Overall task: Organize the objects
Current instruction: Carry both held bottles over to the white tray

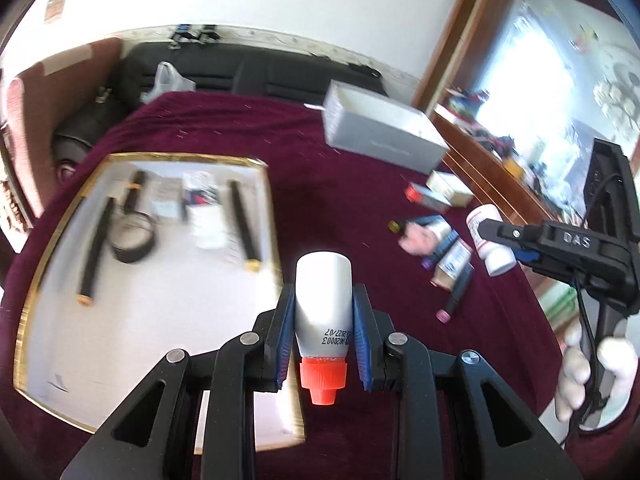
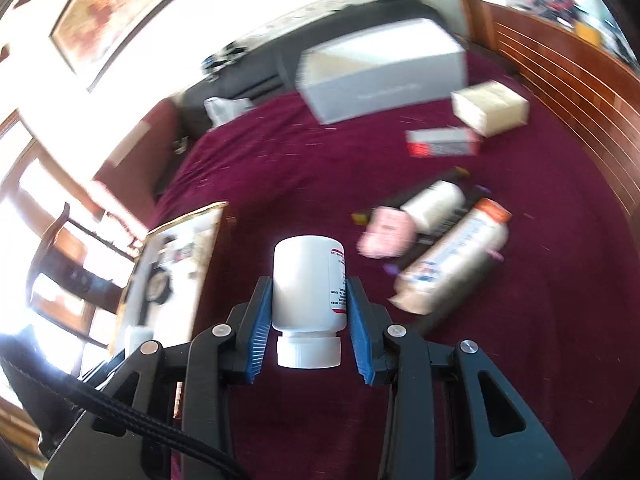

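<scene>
Left wrist view showed the left tool [image 1: 323,316] closed on a white tube with an orange cap [image 1: 323,312], the blue pads pressing both sides of its body. The tube's long axis ran straight along the fingers, cap toward the camera and flat crimped end pointing away. Just to the left of the tool, and slightly beyond it, lay the gold-rimmed tray [image 1: 264,208] on the maroon surface [image 1: 340,184]; the tool sat above the tray's right edge. Pens, a round black case and some papers already lay in the tray's far half, while its near half looked bare (the motion blur made finer detail hard to read).

Right wrist view showed the right tool [image 2: 308,312] clamped on a white pill bottle [image 2: 308,284], also lengthwise with the fingers, cap toward the camera. From this tool the tray [image 2: 216,210] lay well off to the left, with a stretch of maroon surface between, so the left tool was clearly the nearer of the two to it.

To the right, a loose cluster of unsorted items [image 2: 436,248] remained on the surface: a pink thing, bottles, small cartons. A grey open box [image 2: 384,80] stood at the far side.

My judgement was that the tube would go into the tray first, needing only a short shift left and a lowering into the bare near half.
</scene>
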Motion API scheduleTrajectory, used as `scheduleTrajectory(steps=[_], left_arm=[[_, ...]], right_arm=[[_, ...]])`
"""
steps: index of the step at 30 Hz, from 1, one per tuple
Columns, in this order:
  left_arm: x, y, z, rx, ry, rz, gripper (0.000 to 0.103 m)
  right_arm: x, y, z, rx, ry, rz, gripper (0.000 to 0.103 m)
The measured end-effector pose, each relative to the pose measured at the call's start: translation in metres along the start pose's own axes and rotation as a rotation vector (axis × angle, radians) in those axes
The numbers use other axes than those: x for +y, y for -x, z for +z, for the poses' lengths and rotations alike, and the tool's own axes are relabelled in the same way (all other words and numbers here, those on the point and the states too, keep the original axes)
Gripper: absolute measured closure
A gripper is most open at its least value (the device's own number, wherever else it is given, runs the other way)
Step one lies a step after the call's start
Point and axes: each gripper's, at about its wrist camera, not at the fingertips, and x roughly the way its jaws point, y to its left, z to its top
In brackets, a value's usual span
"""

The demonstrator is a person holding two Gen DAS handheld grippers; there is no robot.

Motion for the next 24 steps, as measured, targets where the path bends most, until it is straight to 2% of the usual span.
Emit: scheduleTrajectory(steps=[5,12,17,24], left_arm=[[0.035,0.009,0.008,-0.029,0.046,0.050,0.080],[0.083,0.011,0.010,-0.035,0.095,0.110,0.080],[0.107,0.003,0.009,-0.017,0.114,0.136,0.080],[0.127,-0.013,0.010,0.018,0.124,0.145,0.080]], right_arm=[[0.052,-0.025,0.003,0.042,0.082,0.067,0.069],[0.110,-0.061,-0.004,0.101,0.175,0.118,0.069],[0.136,-0.089,-0.011,0.146,0.203,0.137,0.069],[0.152,-0.122,-0.022,0.198,0.215,0.127,0.069]])
